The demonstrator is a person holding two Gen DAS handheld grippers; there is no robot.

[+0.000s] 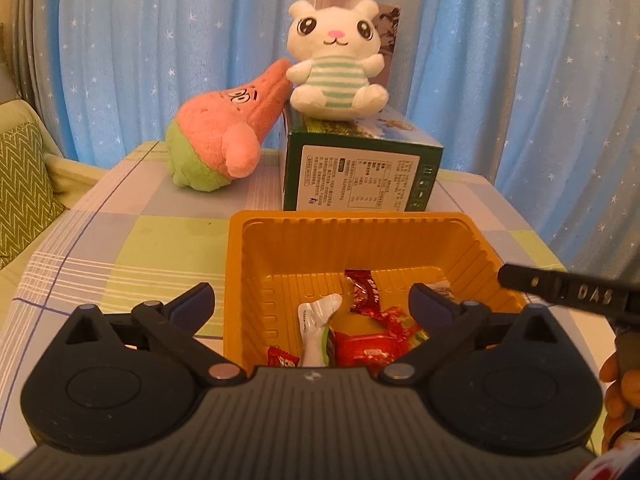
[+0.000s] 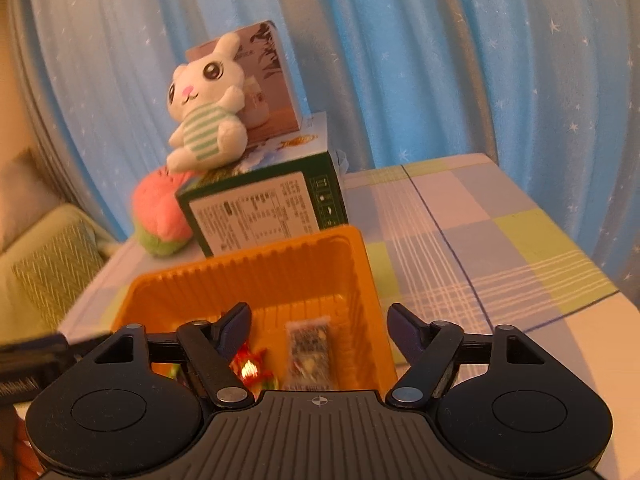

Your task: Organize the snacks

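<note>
An orange plastic tray sits on the checked tablecloth and holds several wrapped snacks: red packets and a white twisted wrapper. My left gripper hangs open over the tray's near side, its jaws wide apart with nothing between the pads. In the right wrist view the same tray holds a dark speckled packet and a red wrapped sweet. My right gripper is open above the tray's right wall, holding nothing. The right gripper's body shows at the left view's right edge.
Behind the tray stands a green carton with a white bunny plush and a smaller box on top. A pink and green plush leans against it. A green cushion lies left; blue curtains hang behind.
</note>
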